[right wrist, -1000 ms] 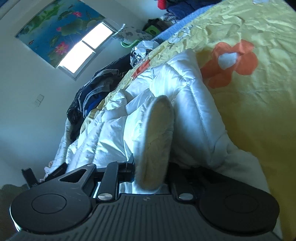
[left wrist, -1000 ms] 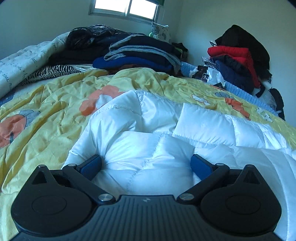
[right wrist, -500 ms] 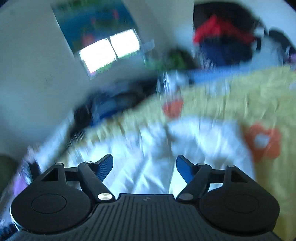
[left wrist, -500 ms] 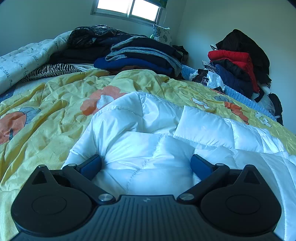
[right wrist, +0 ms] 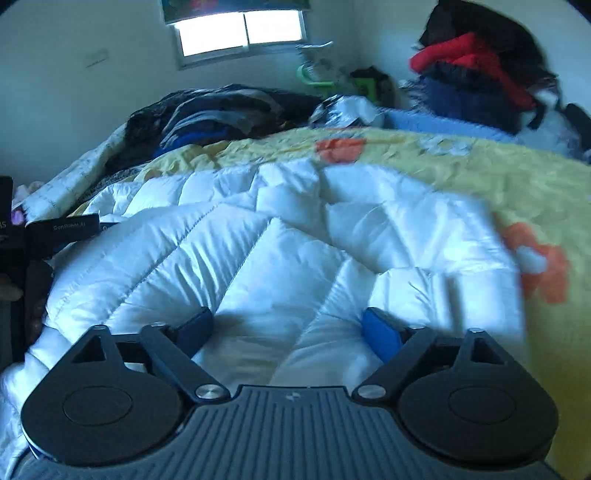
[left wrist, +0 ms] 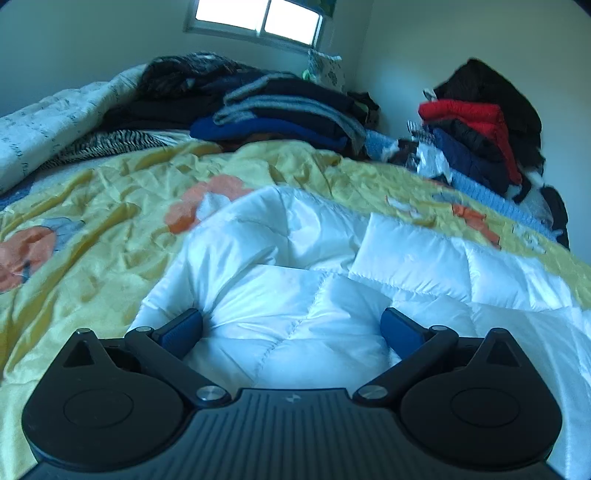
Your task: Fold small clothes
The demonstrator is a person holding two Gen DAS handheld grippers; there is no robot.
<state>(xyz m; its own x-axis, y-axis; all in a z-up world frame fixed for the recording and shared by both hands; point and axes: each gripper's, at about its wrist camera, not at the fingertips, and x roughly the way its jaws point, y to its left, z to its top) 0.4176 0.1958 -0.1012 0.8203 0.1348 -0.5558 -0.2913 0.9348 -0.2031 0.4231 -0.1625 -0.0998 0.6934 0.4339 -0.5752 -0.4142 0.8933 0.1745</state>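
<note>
We saw that both tongs, the left tongs (left wrist: 291, 325) and the right tongs (right wrist: 288, 328), had black ribbed bodies, two round black side discs, silver screws, and blue pads (right wrist: 380, 334) on black angled arms.

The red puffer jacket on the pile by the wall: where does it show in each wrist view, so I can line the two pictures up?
Left wrist: red puffer jacket upper right, under a black garment, against the wall.
Right wrist: red puffer jacket top right, blurred, on the same pile.
Shared landmark: the window, top centre in both; the white quilted jacket fills both foregrounds.
</note>
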